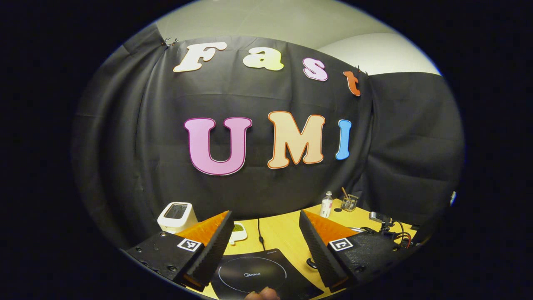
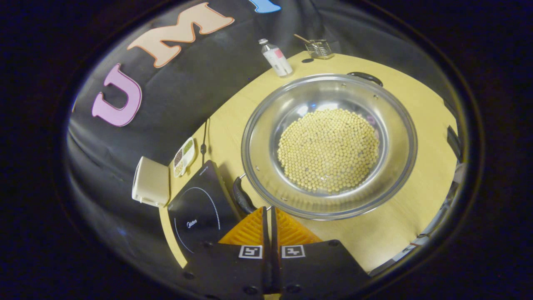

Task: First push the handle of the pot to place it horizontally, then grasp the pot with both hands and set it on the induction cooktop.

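Right gripper view: we are looking down on the pot (image 2: 329, 146), a wide, shallow stainless-steel vessel w/ a bright rolled rim and two black handles, one at the near-left rim (image 2: 242, 196) and one at the far rim (image 2: 365, 77). It is holding a single flat layer of pale yellow soybeans (image 2: 329, 150) covering the base. The pot is sitting on the yellow table (image 2: 387, 233), just right of the black induction cooktop (image 2: 200, 208), not on it. The right gripper (image 2: 268, 210) is hovering w/ its orange fingers pressed together, tips just beside the near-left handle and the rim; contact cannot be told. Behind the pot we are seeing a small bottle (image 2: 275, 56) and a glass cup w/ a stick in it (image 2: 320, 48); left of the cooktop, a white box (image 2: 150, 183) and a divided dish of grains (image 2: 184, 156).

Left gripper view: the left gripper (image 1: 265, 225) is standing spread wide, nothing between its fingers, above the cooktop (image 1: 254, 275).
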A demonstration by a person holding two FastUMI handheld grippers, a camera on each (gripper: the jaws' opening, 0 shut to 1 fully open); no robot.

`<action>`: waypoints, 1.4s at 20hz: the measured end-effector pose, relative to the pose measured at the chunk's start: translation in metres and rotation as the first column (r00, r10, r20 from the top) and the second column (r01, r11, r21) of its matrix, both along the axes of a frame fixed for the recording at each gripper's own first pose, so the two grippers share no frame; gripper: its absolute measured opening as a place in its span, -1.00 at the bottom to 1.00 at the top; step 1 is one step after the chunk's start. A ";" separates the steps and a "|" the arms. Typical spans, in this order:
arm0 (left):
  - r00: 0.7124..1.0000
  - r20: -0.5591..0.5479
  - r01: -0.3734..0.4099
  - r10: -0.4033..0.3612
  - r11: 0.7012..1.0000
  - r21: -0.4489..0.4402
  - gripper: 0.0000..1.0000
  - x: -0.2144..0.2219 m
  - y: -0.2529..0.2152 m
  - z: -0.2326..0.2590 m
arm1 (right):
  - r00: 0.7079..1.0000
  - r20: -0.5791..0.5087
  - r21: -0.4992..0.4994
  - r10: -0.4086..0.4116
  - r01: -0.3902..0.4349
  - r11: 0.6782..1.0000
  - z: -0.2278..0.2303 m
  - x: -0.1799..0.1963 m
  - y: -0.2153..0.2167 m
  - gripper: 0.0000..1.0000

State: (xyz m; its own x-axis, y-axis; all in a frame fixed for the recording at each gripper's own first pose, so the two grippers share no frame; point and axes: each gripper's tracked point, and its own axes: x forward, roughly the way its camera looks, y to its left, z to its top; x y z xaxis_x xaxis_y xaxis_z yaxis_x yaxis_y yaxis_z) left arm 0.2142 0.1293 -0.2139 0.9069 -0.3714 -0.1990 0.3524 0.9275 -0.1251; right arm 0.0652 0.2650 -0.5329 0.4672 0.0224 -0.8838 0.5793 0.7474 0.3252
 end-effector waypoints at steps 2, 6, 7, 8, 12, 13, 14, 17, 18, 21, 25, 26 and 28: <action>1.000 -0.017 0.006 -0.006 1.000 -0.012 0.86 -0.002 -0.006 -0.003 | 1.000 0.018 -0.019 0.021 -0.021 1.000 0.010 0.000 -0.010 -0.95; 0.996 -0.080 0.025 -0.028 0.999 -0.043 0.91 -0.010 -0.027 -0.014 | 0.995 0.050 -0.121 0.091 -0.084 0.989 0.028 0.003 -0.049 -0.95; 0.995 -0.098 0.029 -0.034 0.998 -0.048 0.91 -0.012 -0.032 -0.018 | 0.992 0.056 -0.154 0.111 -0.101 0.983 0.030 0.005 -0.059 -0.94; 0.993 -0.114 0.029 -0.035 0.998 -0.047 0.91 -0.013 -0.038 -0.023 | 0.989 0.056 -0.195 0.134 -0.121 0.973 0.033 0.007 -0.074 -0.94; 0.980 -0.198 -0.009 0.008 1.000 -0.003 0.89 -0.014 -0.056 -0.047 | 0.969 0.074 -0.320 0.235 -0.201 0.926 0.043 0.022 -0.127 -0.95; 0.976 -0.217 -0.021 0.021 1.000 0.003 0.90 -0.015 -0.063 -0.052 | 0.961 0.078 -0.338 0.266 -0.225 0.914 0.041 0.027 -0.138 -0.94; 0.970 -0.239 -0.030 0.031 1.000 0.008 0.90 -0.015 -0.071 -0.057 | 0.953 0.070 -0.352 0.295 -0.253 0.901 0.042 0.031 -0.148 -0.92; 0.950 -0.310 -0.041 0.042 0.999 0.009 0.87 -0.022 -0.102 -0.073 | 0.924 0.044 -0.390 0.380 -0.334 0.858 0.041 0.043 -0.180 -0.75; 0.941 -0.334 -0.050 0.055 0.998 0.023 0.84 -0.024 -0.110 -0.084 | 0.910 0.039 -0.404 0.412 -0.363 0.840 0.039 0.049 -0.189 -0.72; 0.923 -0.371 -0.090 0.098 0.995 0.040 0.81 -0.023 -0.130 -0.103 | 0.871 0.021 -0.441 0.491 -0.432 0.787 0.033 0.060 -0.213 -0.35; 0.871 -0.464 -0.147 0.161 0.987 0.068 0.82 -0.030 -0.145 -0.146 | 0.832 -0.010 -0.431 0.554 -0.503 0.749 0.014 0.064 -0.236 0.13; 0.857 -0.486 -0.156 0.173 0.985 0.076 0.82 -0.032 -0.147 -0.160 | 0.824 -0.013 -0.427 0.566 -0.517 0.742 0.010 0.065 -0.240 0.40; 0.828 -0.530 -0.153 0.182 0.983 0.099 0.82 -0.034 -0.152 -0.181 | 0.814 -0.018 -0.438 0.581 -0.529 0.727 0.002 0.073 -0.251 0.64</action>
